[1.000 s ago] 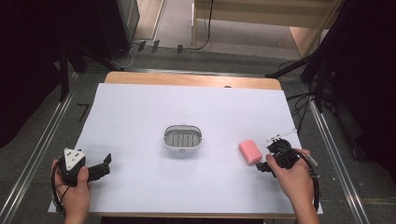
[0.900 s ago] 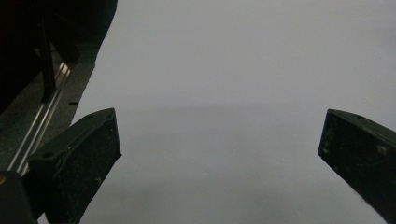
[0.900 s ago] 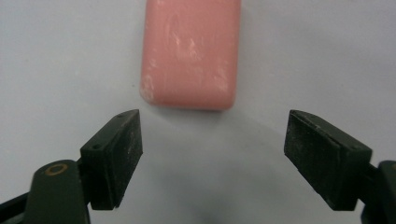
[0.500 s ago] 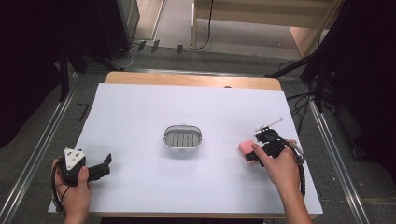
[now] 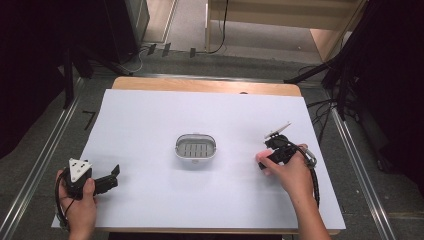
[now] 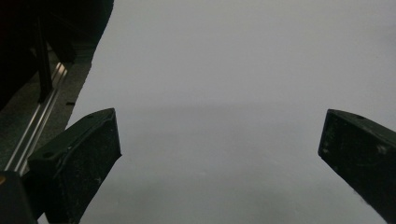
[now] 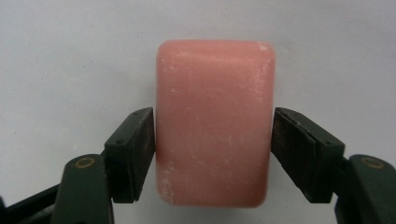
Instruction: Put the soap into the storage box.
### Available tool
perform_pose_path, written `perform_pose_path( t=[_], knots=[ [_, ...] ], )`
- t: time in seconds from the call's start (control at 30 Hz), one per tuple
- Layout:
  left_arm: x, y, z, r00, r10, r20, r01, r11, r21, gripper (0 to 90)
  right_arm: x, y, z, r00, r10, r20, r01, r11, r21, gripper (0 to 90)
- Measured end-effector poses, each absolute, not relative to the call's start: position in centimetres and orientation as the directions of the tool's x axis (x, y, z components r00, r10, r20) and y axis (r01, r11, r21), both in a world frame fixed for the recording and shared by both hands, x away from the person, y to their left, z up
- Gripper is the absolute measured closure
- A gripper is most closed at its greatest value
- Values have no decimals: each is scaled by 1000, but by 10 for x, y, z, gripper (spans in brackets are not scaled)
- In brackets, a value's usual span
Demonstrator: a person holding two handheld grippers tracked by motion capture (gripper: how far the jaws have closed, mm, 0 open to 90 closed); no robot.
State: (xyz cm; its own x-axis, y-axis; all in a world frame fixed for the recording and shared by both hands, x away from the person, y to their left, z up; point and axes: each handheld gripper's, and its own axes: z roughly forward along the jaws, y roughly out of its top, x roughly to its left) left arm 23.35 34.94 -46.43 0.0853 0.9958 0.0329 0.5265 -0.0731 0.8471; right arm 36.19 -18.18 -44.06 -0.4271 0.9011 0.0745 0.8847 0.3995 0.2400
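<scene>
Right fingers (image 7: 212,154) have just closed onto the pink soap (image 7: 215,121) near desk's right edge; grasped, ready for lifting. Left fingers (image 6: 219,163) released, idle.

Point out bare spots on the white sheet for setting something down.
Wide bare stretch between the left gripper and the soap dish, plus the whole far half behind the dish. Crowded only where the right gripper grips the pink soap.
</scene>
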Motion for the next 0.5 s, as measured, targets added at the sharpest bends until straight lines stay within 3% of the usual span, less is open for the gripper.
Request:
perform_pose_path(
  t=[0.13, 0.5],
  knots=[
    [234, 349, -464, 86, 996, 34, 528, -74, 846, 0, 363, -179, -443, -424, 903, 60, 887, 401, 230, 375],
    [234, 349, -464, 89, 996, 33, 527, -75, 846, 0, 366, -177, -449, -441, 895, 61, 883, 421, 206, 381]
  ],
)
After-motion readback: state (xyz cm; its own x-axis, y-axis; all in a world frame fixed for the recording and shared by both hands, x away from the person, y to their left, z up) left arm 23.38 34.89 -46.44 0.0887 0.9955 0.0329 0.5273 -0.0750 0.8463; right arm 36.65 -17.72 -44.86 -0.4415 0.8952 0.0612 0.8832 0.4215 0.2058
